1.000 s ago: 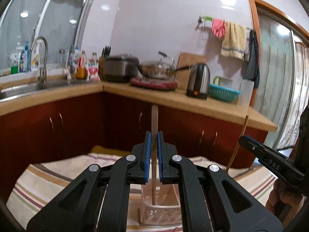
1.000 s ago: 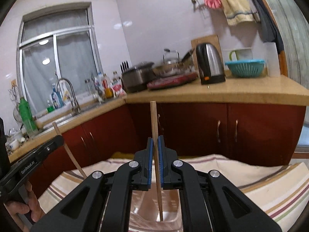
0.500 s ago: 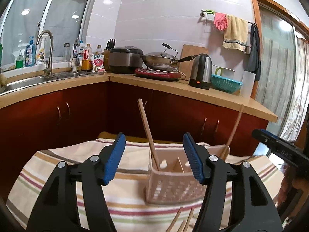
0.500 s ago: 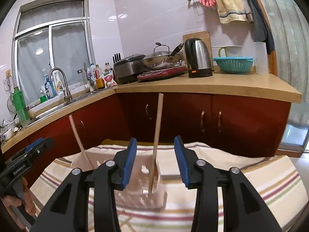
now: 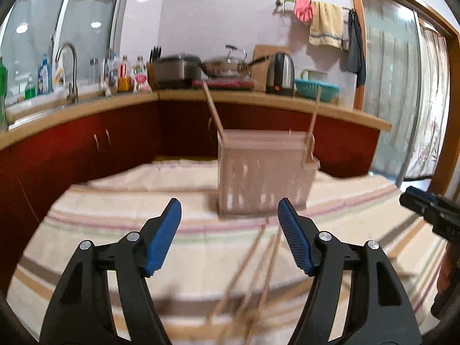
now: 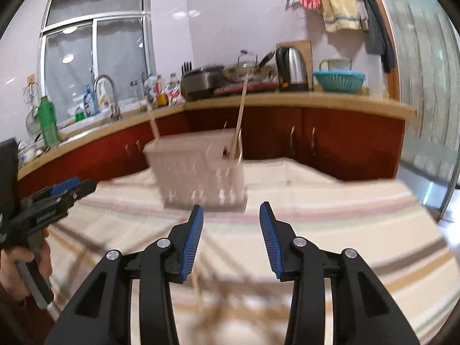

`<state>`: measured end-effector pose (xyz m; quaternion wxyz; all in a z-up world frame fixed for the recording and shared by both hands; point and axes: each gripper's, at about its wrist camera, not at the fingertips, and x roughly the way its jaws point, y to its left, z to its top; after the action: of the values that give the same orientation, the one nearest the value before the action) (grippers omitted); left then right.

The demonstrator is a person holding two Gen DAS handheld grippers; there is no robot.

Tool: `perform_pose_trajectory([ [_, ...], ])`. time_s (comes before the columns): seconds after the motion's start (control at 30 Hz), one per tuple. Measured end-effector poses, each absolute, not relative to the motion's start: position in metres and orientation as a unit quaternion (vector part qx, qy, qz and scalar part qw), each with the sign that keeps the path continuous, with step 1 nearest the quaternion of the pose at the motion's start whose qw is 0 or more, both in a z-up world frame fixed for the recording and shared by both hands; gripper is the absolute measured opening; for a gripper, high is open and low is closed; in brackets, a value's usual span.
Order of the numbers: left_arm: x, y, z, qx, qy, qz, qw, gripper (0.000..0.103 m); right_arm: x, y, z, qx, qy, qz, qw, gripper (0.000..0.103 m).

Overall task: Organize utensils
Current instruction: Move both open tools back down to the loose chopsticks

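A pale pink slotted utensil holder (image 5: 264, 172) (image 6: 198, 169) stands on the striped cloth. One wooden chopstick (image 5: 211, 109) leans out of its left end and another (image 5: 314, 115) out of its right end. Several loose chopsticks (image 5: 258, 261) lie on the cloth in front of it, blurred in the right wrist view (image 6: 212, 313). My left gripper (image 5: 229, 210) is short of the holder, its jaws opening with nothing between them. My right gripper (image 6: 231, 210) is also short of the holder, open and empty. Each gripper shows at the edge of the other's view.
The striped cloth (image 5: 115, 230) covers the table. Behind it run red cabinets (image 5: 86, 149) and a counter with a sink tap (image 5: 70, 72), a kettle (image 5: 280, 72), pots and a teal basket (image 6: 339, 79). A hand (image 6: 17, 261) holds the left tool.
Both grippers were shut on a chopstick above the holder. They have let go, leaving the chopsticks standing in it, and have drawn back and down from the holder.
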<state>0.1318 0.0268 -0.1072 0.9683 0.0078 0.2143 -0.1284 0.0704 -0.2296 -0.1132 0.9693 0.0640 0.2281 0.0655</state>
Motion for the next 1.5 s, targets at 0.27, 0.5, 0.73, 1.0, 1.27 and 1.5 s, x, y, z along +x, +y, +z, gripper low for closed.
perform_pose_trajectory([
  [0.27, 0.1, 0.041, -0.151, 0.008, 0.256, -0.115, 0.96, 0.062, 0.029, -0.212, -0.172, 0.046, 0.285, 0.089, 0.953, 0.039],
  [0.5, 0.09, 0.048, -0.176, 0.02, 0.285, -0.107, 0.952, 0.057, 0.022, -0.21, -0.192, 0.044, 0.309, 0.085, 0.946, 0.035],
  [0.73, 0.103, 0.061, -0.186, 0.02, 0.309, -0.105, 0.945, 0.057, 0.022, -0.211, -0.2, 0.047, 0.325, 0.084, 0.941, 0.031],
  [1.0, 0.114, 0.071, -0.198, -0.011, 0.356, -0.138, 0.924, 0.054, 0.024, -0.213, -0.206, 0.056, 0.34, 0.085, 0.935, 0.027],
  [1.27, 0.085, 0.056, -0.199, 0.009, 0.361, -0.165, 0.918, 0.049, 0.024, -0.213, -0.205, 0.058, 0.34, 0.084, 0.935, 0.027],
  [1.5, 0.066, 0.047, -0.2, 0.016, 0.363, -0.188, 0.913, 0.047, 0.022, -0.213, -0.205, 0.059, 0.339, 0.084, 0.935, 0.027],
])
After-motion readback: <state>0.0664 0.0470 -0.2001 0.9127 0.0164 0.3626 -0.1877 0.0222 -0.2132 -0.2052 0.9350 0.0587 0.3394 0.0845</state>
